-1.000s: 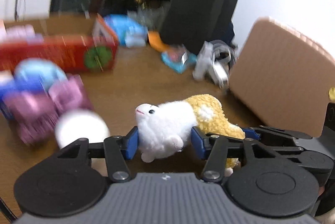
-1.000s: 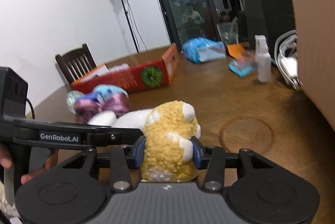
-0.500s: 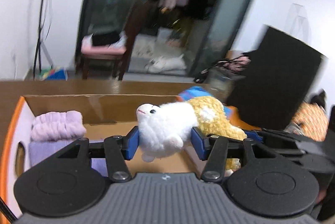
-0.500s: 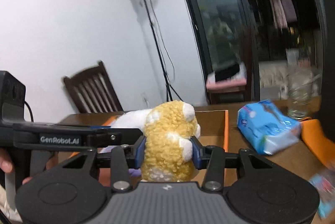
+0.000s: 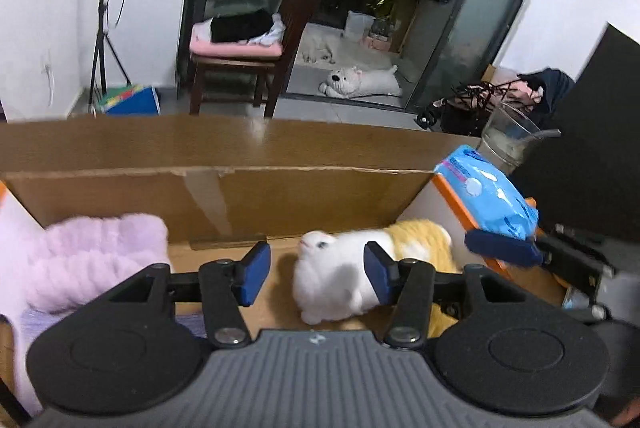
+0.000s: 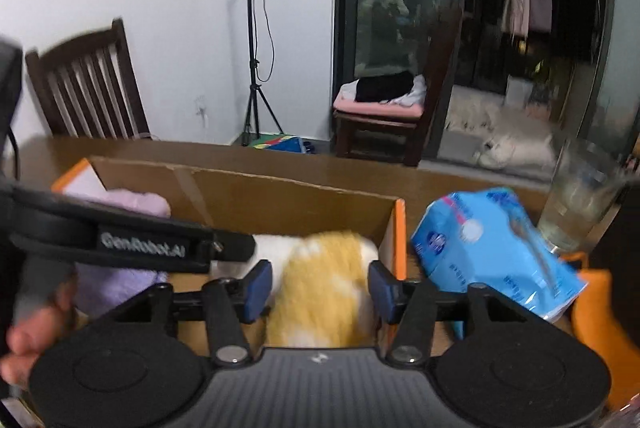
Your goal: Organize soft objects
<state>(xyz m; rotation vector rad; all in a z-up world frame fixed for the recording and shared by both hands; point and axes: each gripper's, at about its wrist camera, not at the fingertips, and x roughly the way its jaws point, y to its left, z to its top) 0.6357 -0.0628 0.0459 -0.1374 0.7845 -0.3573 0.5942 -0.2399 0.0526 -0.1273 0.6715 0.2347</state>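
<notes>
A white and yellow plush toy [image 5: 332,280] lies in the right end of an open cardboard box [image 5: 280,199], its white head pointing at the back wall. My left gripper [image 5: 316,278] hovers over the head. Its left pad stands clear of the fur and its right pad is at the toy's side. My right gripper [image 6: 320,288] straddles the blurred yellow rear of the plush toy [image 6: 320,292]. Its jaws are opening, with a small gap on each side. A lilac fluffy cloth [image 5: 100,256] fills the box's left end.
A blue tissue pack [image 6: 492,252] and a glass [image 6: 580,203] stand right of the box on the wooden table [image 6: 360,171]. An orange item [image 6: 600,312] lies at the right edge. A hand [image 6: 24,344] holds the left tool. Chairs and a tripod stand beyond the table.
Both grippers swung with the plush from the open table to above the box. The right jaws widened, and the plush dropped out of both grips into the box.
</notes>
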